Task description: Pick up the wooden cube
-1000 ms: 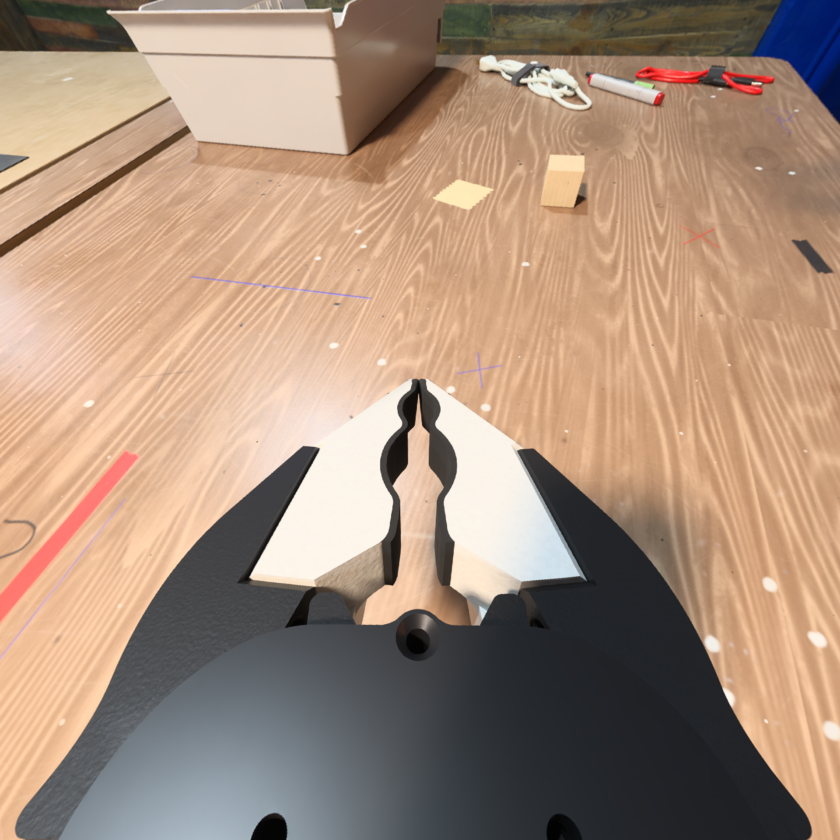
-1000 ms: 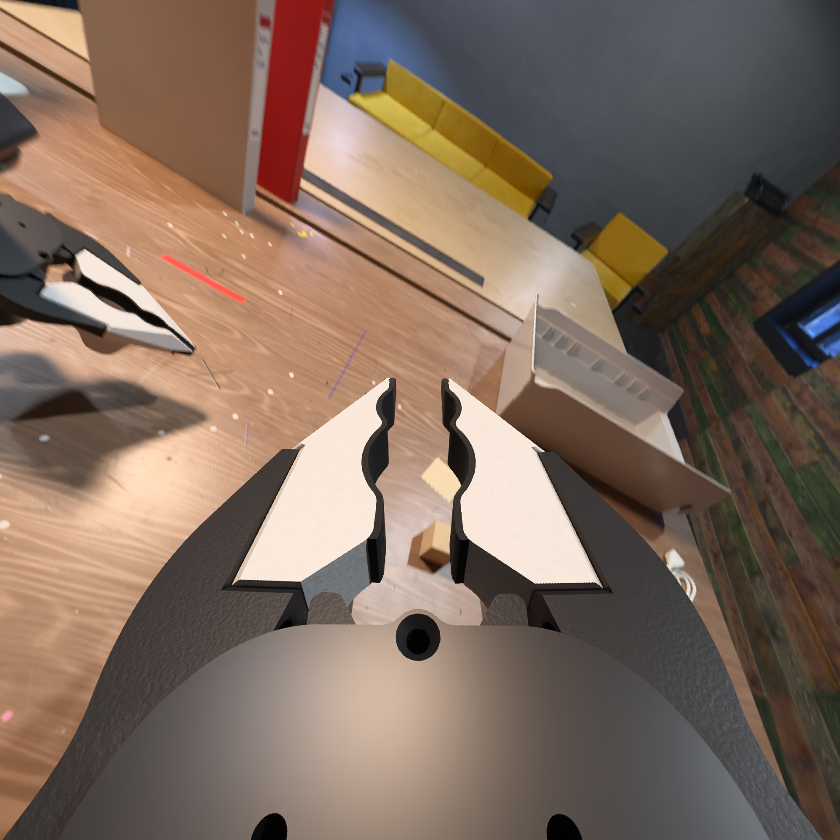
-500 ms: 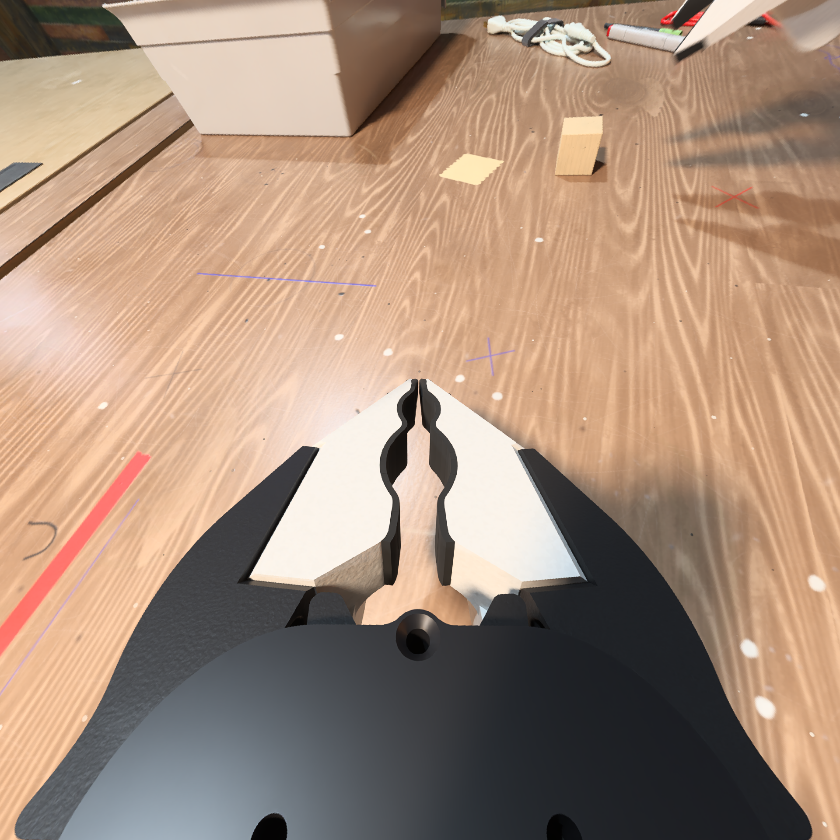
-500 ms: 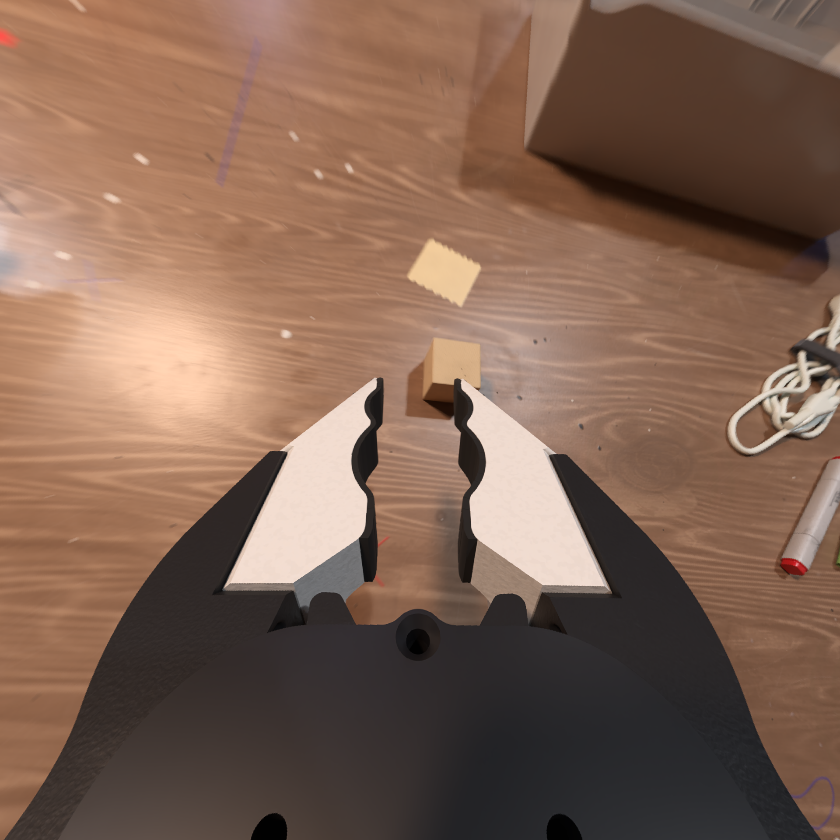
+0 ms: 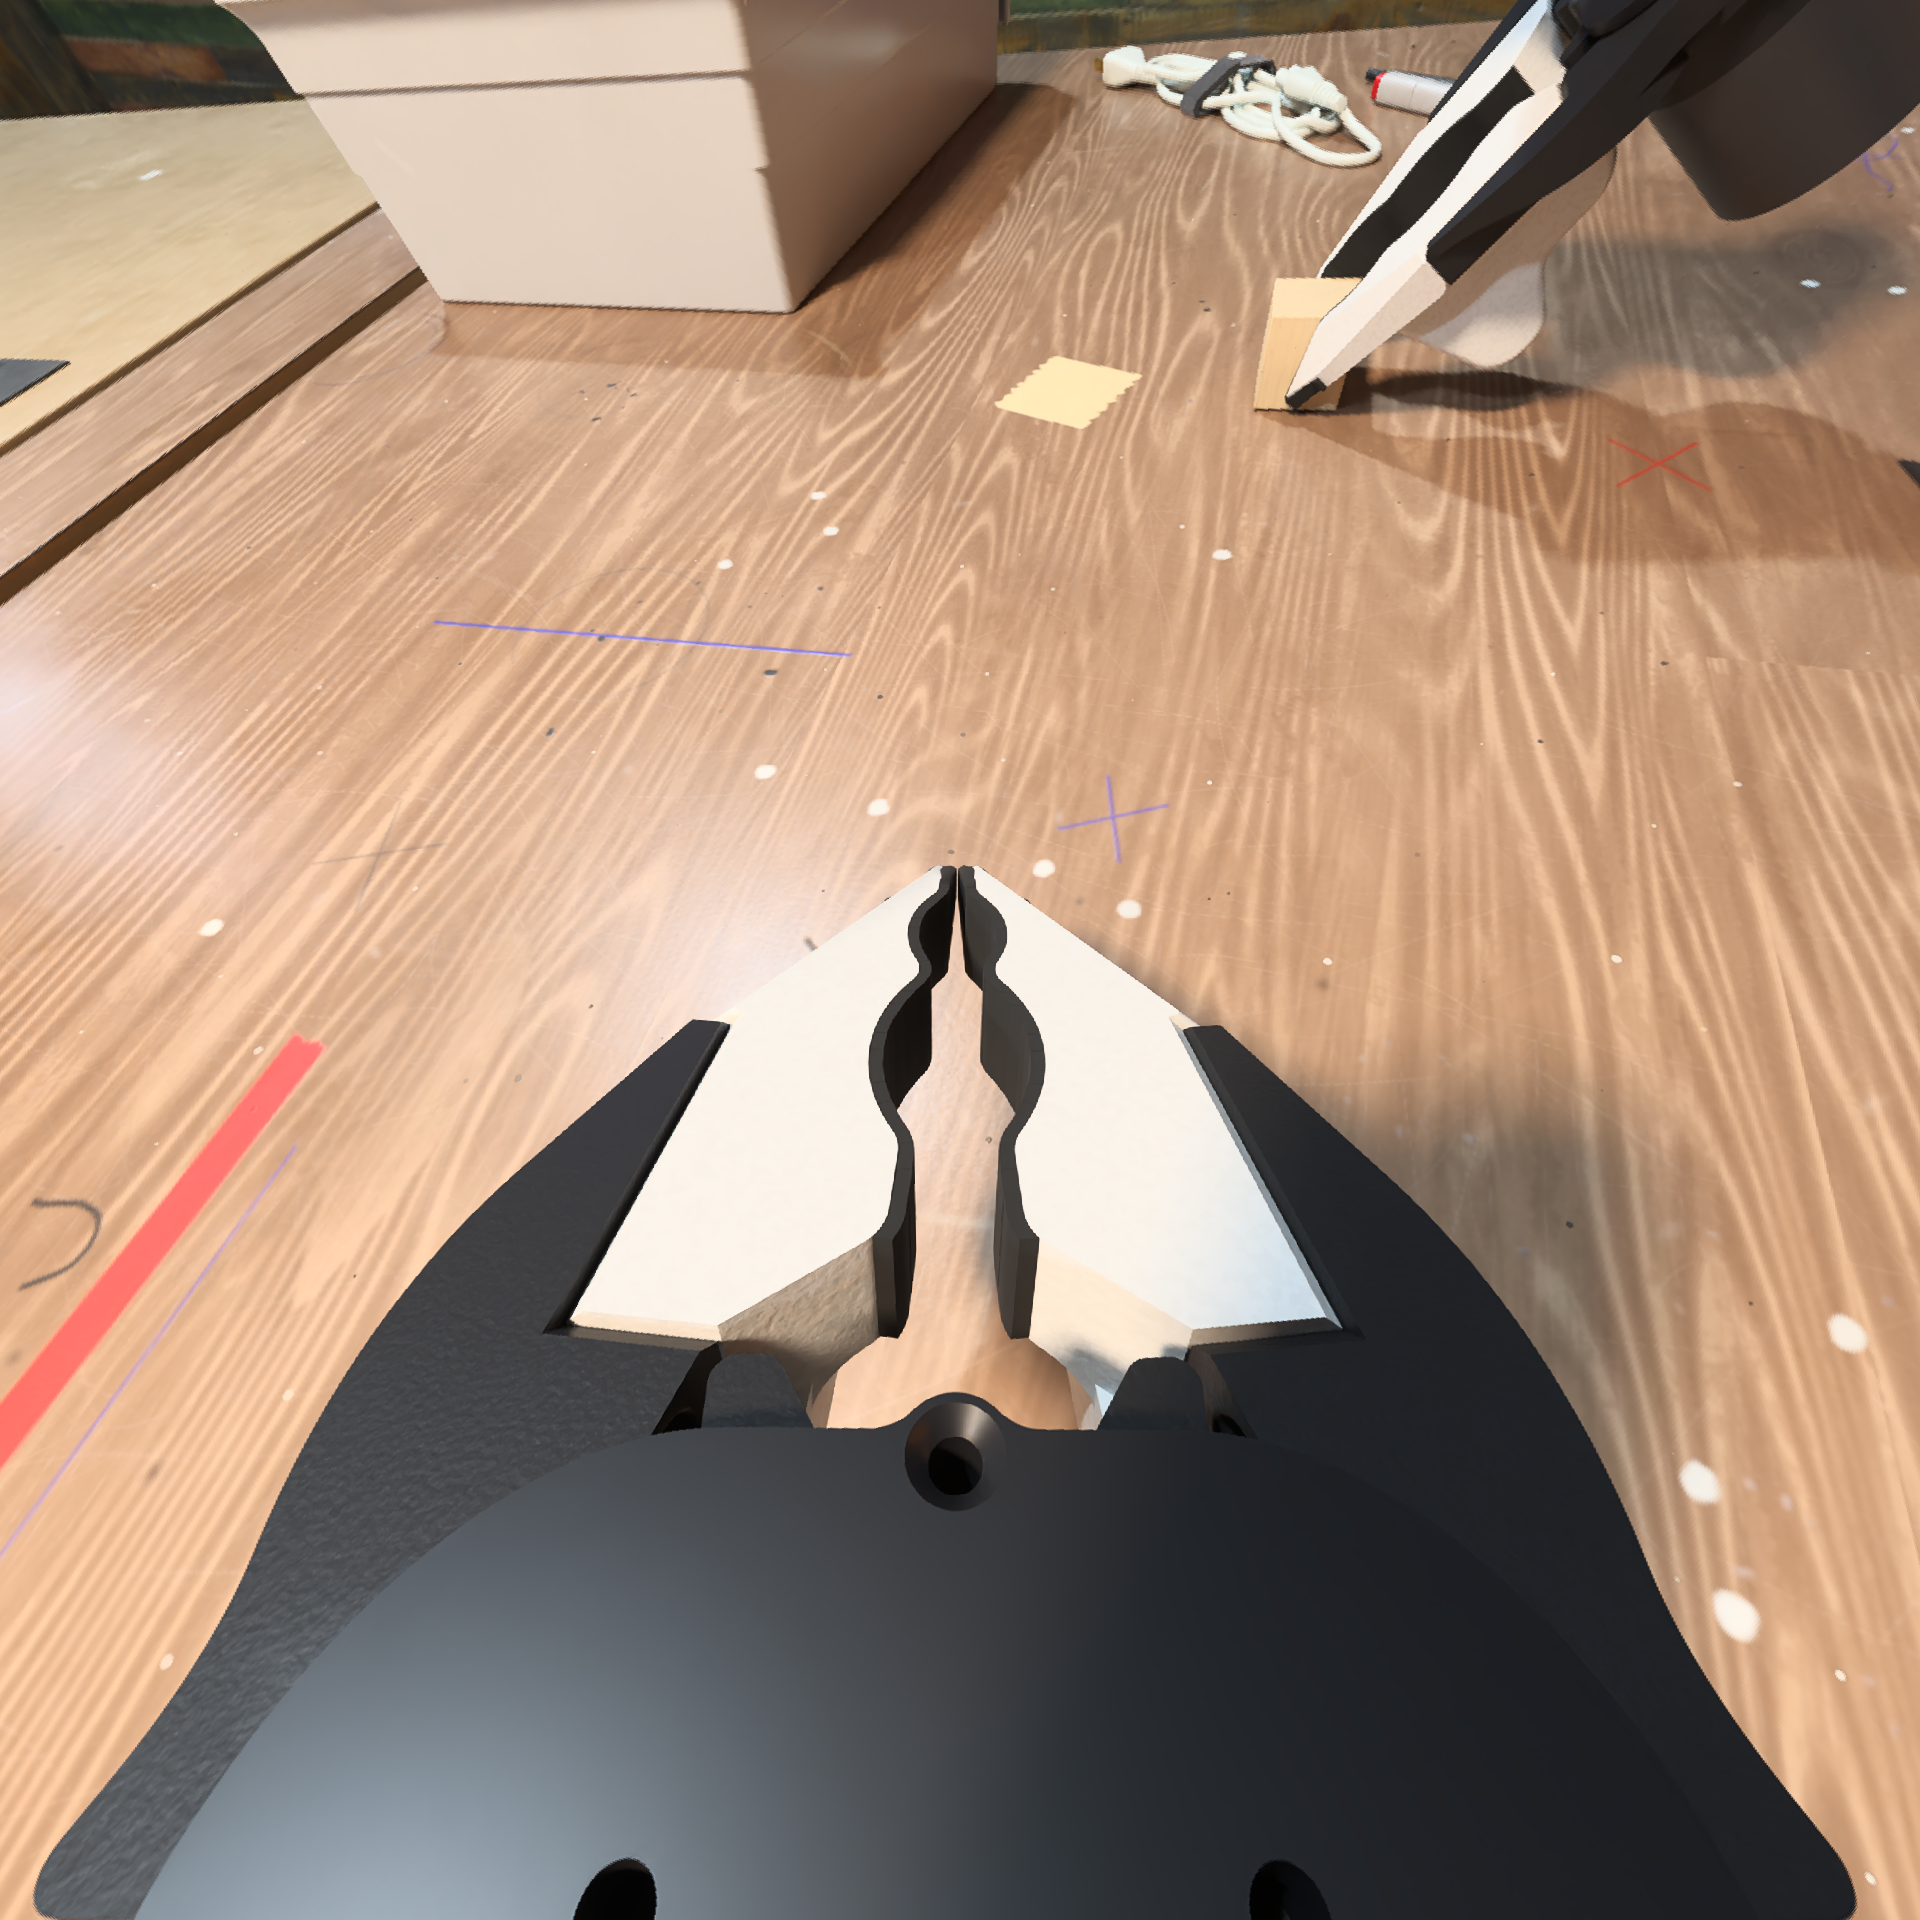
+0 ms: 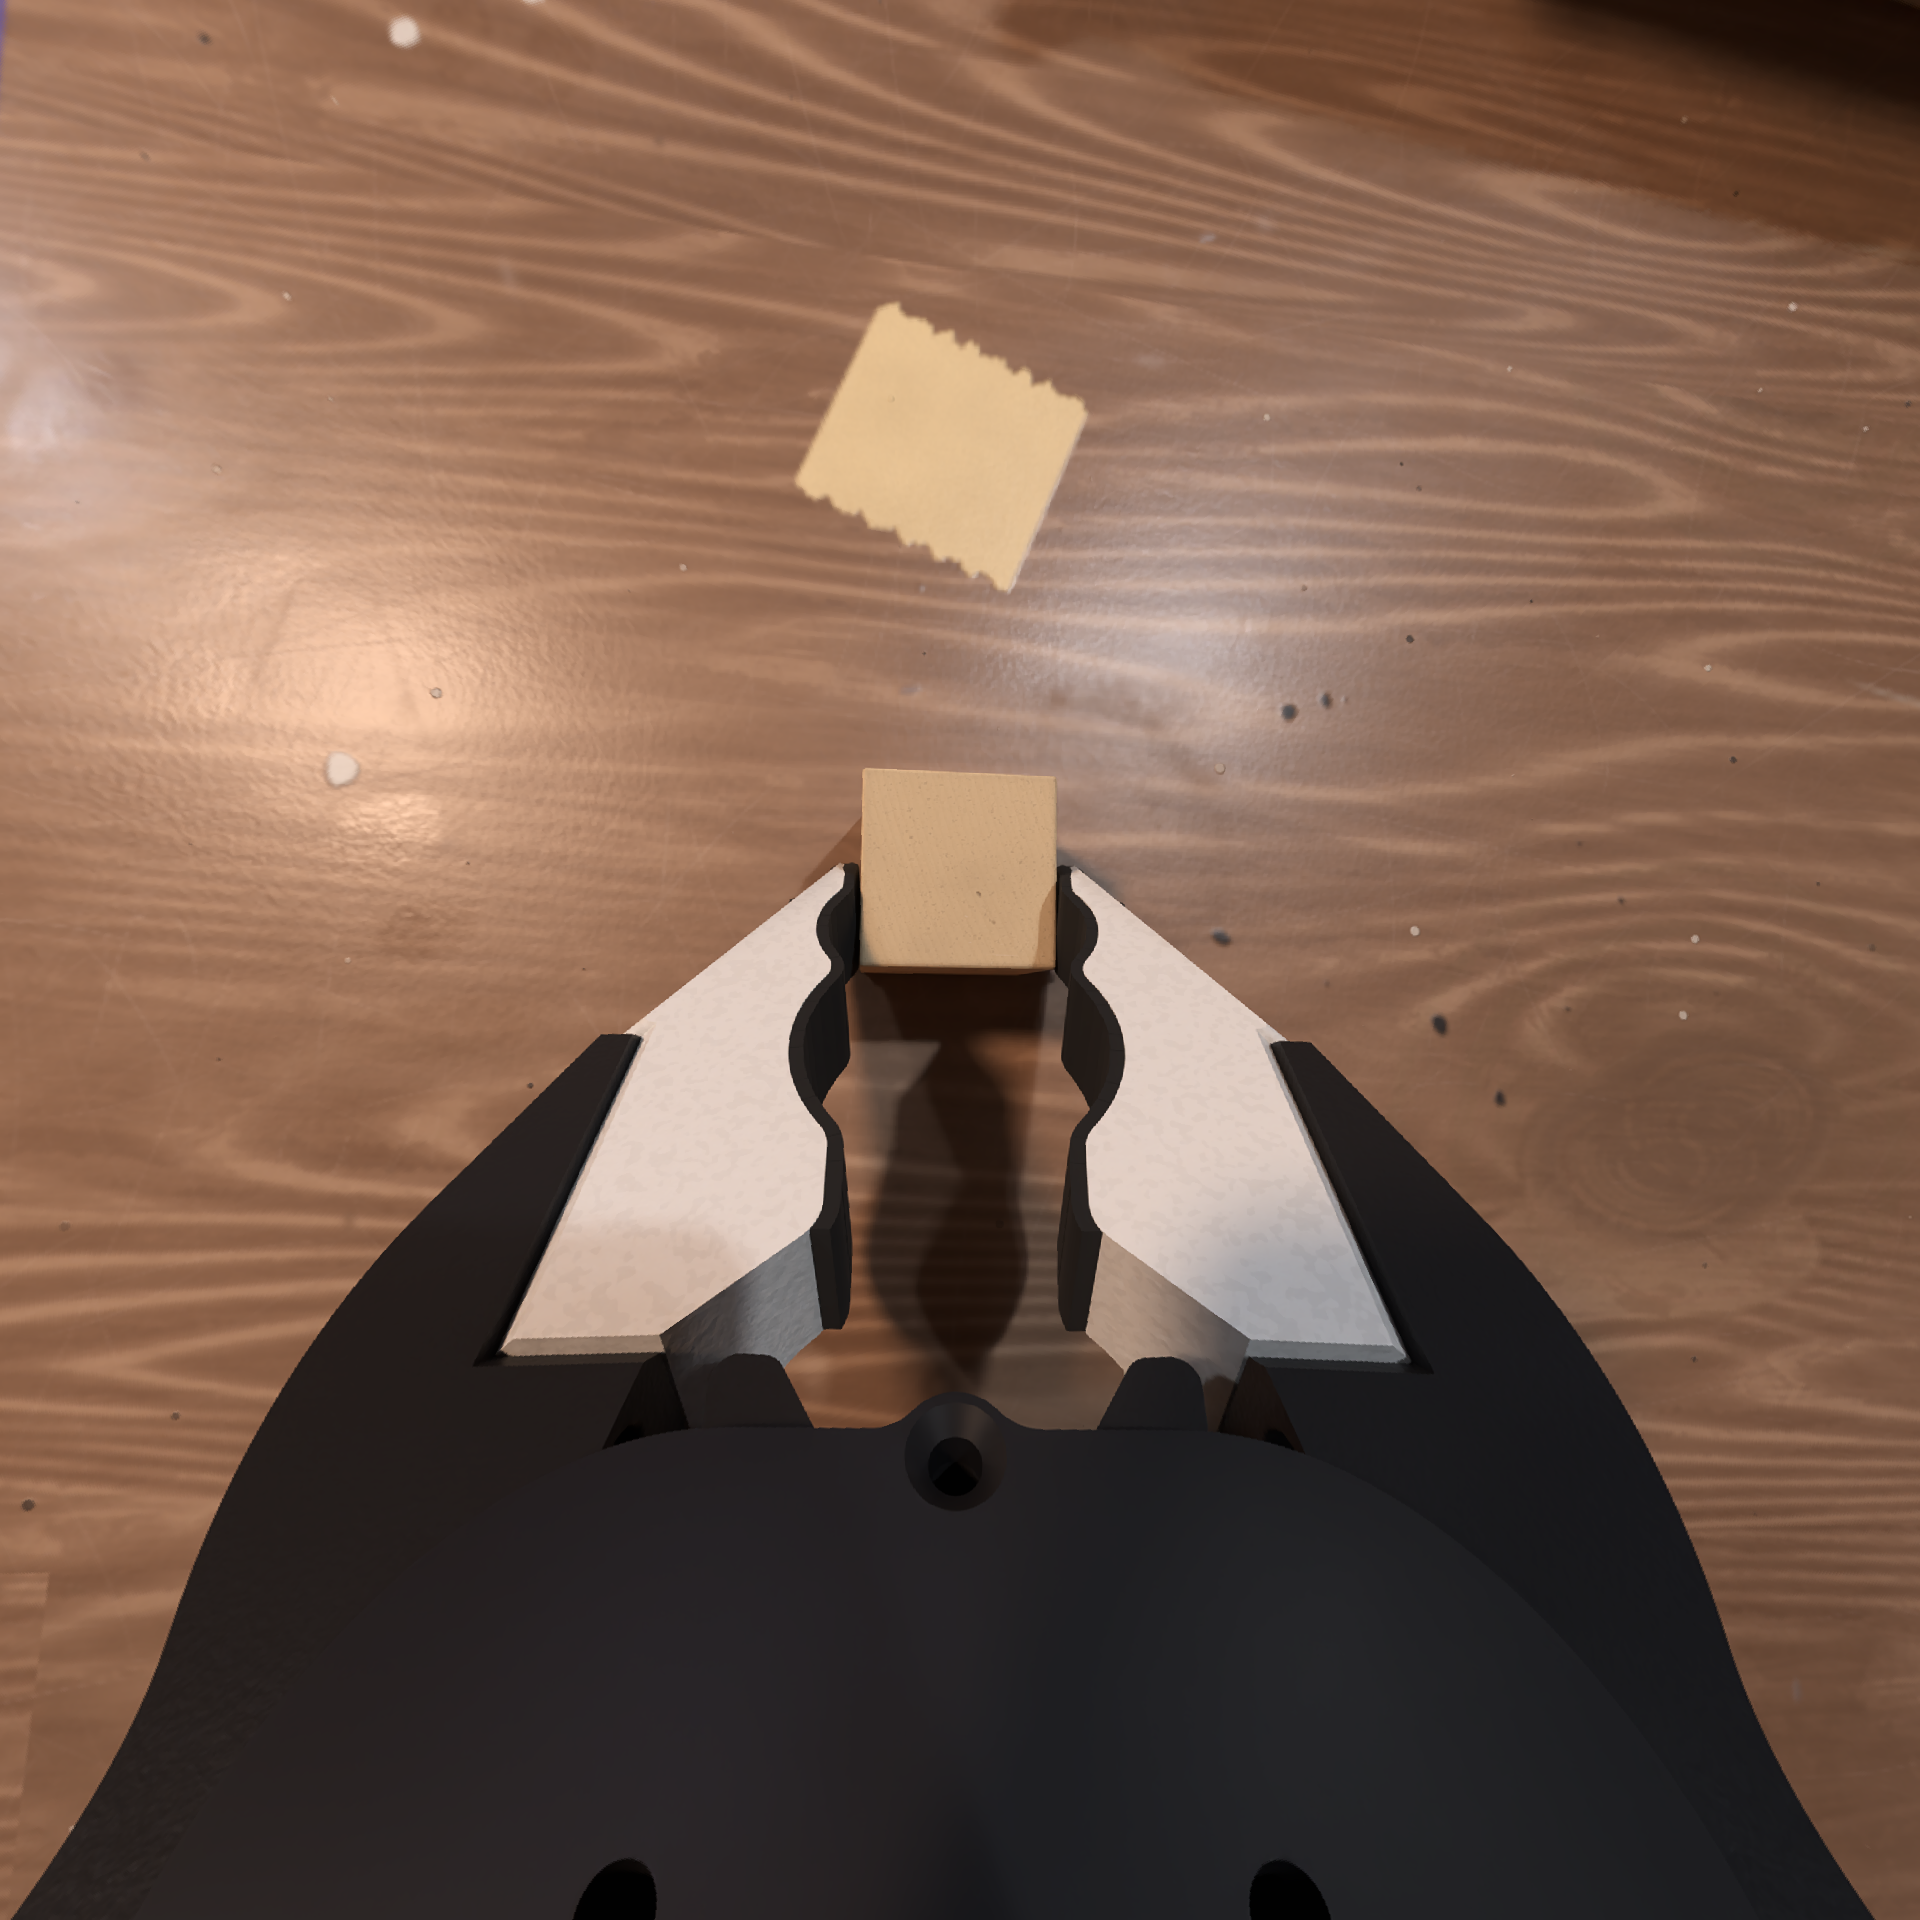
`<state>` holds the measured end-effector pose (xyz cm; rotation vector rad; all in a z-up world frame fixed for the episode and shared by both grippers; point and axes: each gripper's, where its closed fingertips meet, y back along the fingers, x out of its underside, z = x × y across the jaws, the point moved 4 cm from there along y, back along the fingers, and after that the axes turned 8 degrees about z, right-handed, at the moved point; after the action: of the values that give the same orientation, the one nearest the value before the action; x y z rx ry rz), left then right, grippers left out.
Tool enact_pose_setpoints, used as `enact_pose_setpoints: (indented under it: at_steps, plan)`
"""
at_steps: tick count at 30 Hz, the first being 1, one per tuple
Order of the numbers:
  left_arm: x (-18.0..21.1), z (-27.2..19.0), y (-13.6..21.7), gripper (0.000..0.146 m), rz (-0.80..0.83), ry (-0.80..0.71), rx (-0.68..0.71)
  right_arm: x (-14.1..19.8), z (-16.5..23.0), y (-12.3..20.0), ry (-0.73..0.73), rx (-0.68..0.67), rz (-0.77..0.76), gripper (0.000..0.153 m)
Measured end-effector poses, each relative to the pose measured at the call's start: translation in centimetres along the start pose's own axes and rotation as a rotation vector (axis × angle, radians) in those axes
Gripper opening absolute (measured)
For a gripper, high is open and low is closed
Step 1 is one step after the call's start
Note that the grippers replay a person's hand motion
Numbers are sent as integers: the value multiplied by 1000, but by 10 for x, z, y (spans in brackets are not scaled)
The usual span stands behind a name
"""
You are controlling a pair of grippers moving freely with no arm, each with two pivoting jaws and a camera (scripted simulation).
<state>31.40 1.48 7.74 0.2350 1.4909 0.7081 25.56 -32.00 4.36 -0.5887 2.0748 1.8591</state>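
Observation:
The wooden cube (image 6: 956, 868) stands on the wooden table (image 6: 416, 623), between the two fingertips of my right gripper (image 6: 956, 883). That gripper is open, with its jaws spread slightly wider than the cube and a tip close to each side. In the left wrist view the cube (image 5: 1288, 332) is at the far right, and the right gripper (image 5: 1320, 384) slants down from the upper right with its tip at the cube's base. My left gripper (image 5: 956, 873) is shut and empty, low over the table and well short of the cube.
A beige bin (image 5: 644, 177) stands at the far left. A tan square of tape (image 5: 1070, 392) lies flat beside the cube, also in the right wrist view (image 6: 940, 442). A white cord (image 5: 1257, 104) and a marker (image 5: 1408, 91) lie beyond. A red tape strip (image 5: 156, 1236) is at the near left.
My right gripper has swung down over the table, opened wider and come around the cube. My left gripper has stayed shut and moved slightly forward.

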Motion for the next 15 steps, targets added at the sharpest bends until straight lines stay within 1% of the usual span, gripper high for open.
enact_pose_setpoints:
  at_steps: [4, 10, 13, 15]
  plan:
    - [-1, -1, 1, 0, -5, -1, 1, -2, 2, 15, -11, -3, -73, 37]
    - [-3, -3, 3, 1, -19, -14, 0, -4, 22, 66, 38, -7, -242, 37]
    - [-6, -5, 4, 4, -36, -26, 8, -4, 38, 94, 97, -3, -352, 37]
    - [-8, -6, 5, 5, -49, -28, 11, -5, 49, 113, 169, 50, -433, 37]
